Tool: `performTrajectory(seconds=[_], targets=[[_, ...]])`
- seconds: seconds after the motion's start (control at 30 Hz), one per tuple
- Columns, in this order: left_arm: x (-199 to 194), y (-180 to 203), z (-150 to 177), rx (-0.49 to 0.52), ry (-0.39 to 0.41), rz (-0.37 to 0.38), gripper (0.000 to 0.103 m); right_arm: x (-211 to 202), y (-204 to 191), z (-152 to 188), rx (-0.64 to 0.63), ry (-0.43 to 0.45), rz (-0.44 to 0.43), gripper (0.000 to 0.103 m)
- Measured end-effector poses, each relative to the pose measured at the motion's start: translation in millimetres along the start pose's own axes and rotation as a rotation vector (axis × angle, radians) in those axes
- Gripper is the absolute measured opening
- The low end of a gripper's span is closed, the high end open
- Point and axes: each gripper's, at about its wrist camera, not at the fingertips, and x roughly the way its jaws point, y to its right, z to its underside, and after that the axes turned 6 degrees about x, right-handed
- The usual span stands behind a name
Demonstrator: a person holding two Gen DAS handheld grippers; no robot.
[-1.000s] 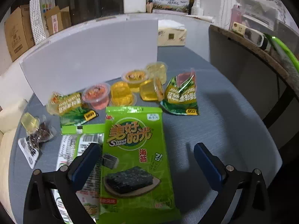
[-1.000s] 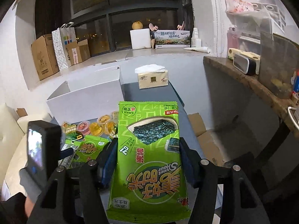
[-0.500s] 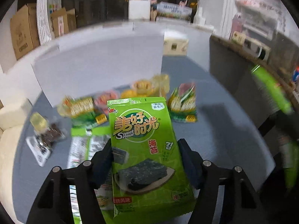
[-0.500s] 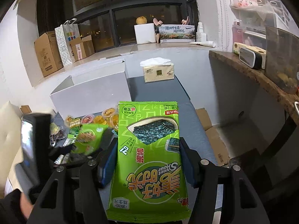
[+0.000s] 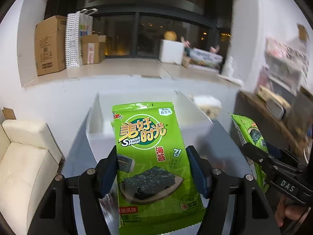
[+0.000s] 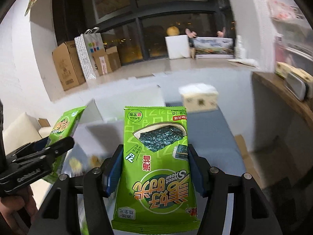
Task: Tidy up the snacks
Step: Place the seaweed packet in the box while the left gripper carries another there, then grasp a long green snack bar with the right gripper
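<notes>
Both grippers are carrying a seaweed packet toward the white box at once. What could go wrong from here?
1. The left gripper pinches its seaweed packet only by the side edges; the slick film may slip or buckle.
2. The right gripper with its own packet is close beside the left one, so they may collide above the white box.
3. Both views are blurred by fast movement, so a drop may miss the box opening.

Black left gripper (image 5: 152,173), blue pads (image 5: 108,168), silver screws
</notes>
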Motion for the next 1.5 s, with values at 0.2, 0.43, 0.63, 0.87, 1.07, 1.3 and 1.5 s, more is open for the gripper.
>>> performTrajectory(seconds=[0.2,0.43,0.63,0.87,1.07,1.3,1.5], targets=[[74,-46,-61,-0.039,-0.048,-0.028,0.072,84,-34,-65,-0.041,-0.038,-0.040,0.066],[127,-66,-85,-0.002,-0.087,-0.052,0.083,146,-56,-94,-0.116,-0.065,-0.010,0.070],[143,-83,-75,-0.037,-0.160,-0.072,0.103,164,-53,-89,-0.129,-0.107,-0.003,0.097],[108,-84,-62,-0.021,-0.108,-0.064,0.103,133,-51,-75,-0.094,-0.060,0.003,0.103],[58,-78,-45,-0.025,-0.069,-0.066,0.103,90,-54,-59,-0.063,-0.038,0.034,0.103],[-18,-66,11,-0.013,-0.006,-0.049,0.103,40,-57,-9,0.016,-0.040,0.088,0.103],[-59,-70,71,-0.051,-0.028,-0.043,0.103,22,-80,53,0.055,-0.122,0.070,0.103]])
